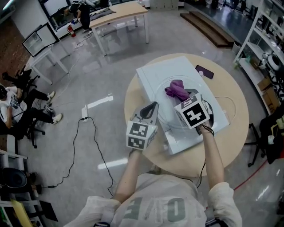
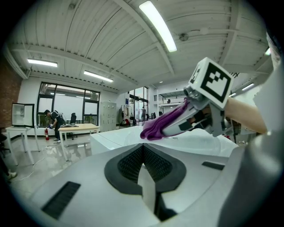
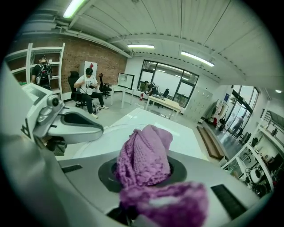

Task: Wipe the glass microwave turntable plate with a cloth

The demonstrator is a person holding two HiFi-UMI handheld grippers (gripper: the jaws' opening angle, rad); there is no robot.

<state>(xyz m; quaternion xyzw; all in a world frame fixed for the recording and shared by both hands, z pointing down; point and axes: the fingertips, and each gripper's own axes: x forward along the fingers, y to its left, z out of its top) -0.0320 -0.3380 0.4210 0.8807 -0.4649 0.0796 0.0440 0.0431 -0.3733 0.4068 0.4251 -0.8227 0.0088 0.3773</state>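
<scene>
The glass turntable plate (image 1: 166,116) lies flat on a white appliance (image 1: 153,73) on a round wooden table (image 1: 233,113). My right gripper (image 1: 179,95) is shut on a bunched purple knitted cloth (image 1: 176,90) and holds it over the plate's far half. That cloth (image 3: 144,162) fills the space between the jaws in the right gripper view. My left gripper (image 1: 151,107) hovers at the plate's left rim with its jaws shut and nothing showing between them (image 2: 143,153). In the left gripper view the cloth (image 2: 155,127) hangs just above the plate (image 2: 199,141).
A dark phone (image 1: 204,71) lies on the table beyond the appliance. A power strip (image 1: 84,113) and cables run across the floor to the left. Seated people (image 1: 17,111) and desks (image 1: 117,13) stand farther off, and shelving (image 1: 266,40) is to the right.
</scene>
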